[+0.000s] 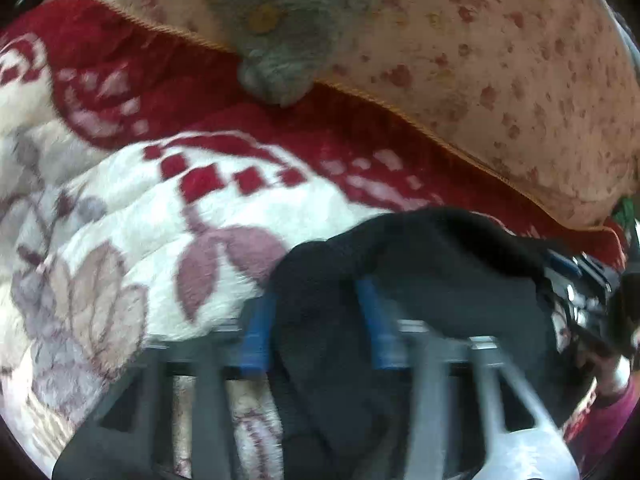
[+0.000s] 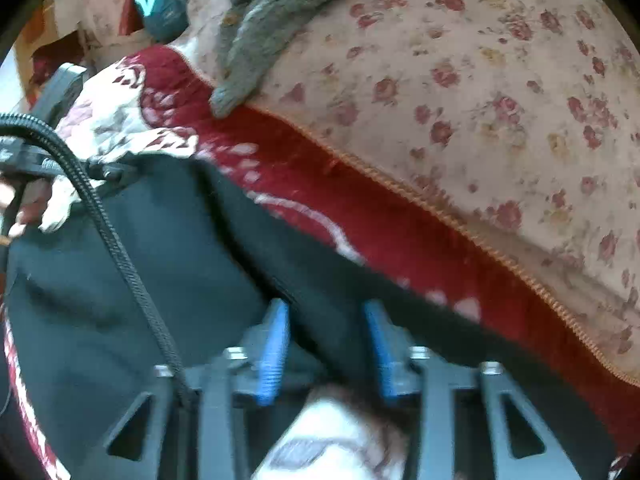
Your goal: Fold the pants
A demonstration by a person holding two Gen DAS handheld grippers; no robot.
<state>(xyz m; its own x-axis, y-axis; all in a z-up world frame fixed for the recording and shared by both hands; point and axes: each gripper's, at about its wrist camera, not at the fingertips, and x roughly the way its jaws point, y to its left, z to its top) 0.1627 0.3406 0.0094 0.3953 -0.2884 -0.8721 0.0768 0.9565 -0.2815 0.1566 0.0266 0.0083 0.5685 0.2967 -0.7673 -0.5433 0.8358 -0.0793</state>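
The black pants (image 1: 432, 272) lie on a red and white floral blanket (image 1: 168, 208). In the left wrist view my left gripper (image 1: 316, 312) has its blue fingers (image 1: 258, 336) on either side of a bunch of the black cloth and is closed on it. In the right wrist view the pants (image 2: 160, 248) spread out to the left. My right gripper (image 2: 324, 320) holds the pants' edge between its blue fingers (image 2: 274, 352). The other gripper shows at the right edge of the left view (image 1: 588, 292) and the left edge of the right view (image 2: 48, 152).
A floral pink cushion (image 2: 460, 92) with orange piping runs along the back, with a grey knitted garment (image 2: 264, 28) draped over it. A black cable (image 2: 120, 248) crosses the pants in the right wrist view. A teal packet (image 2: 160, 4) sits at the far left.
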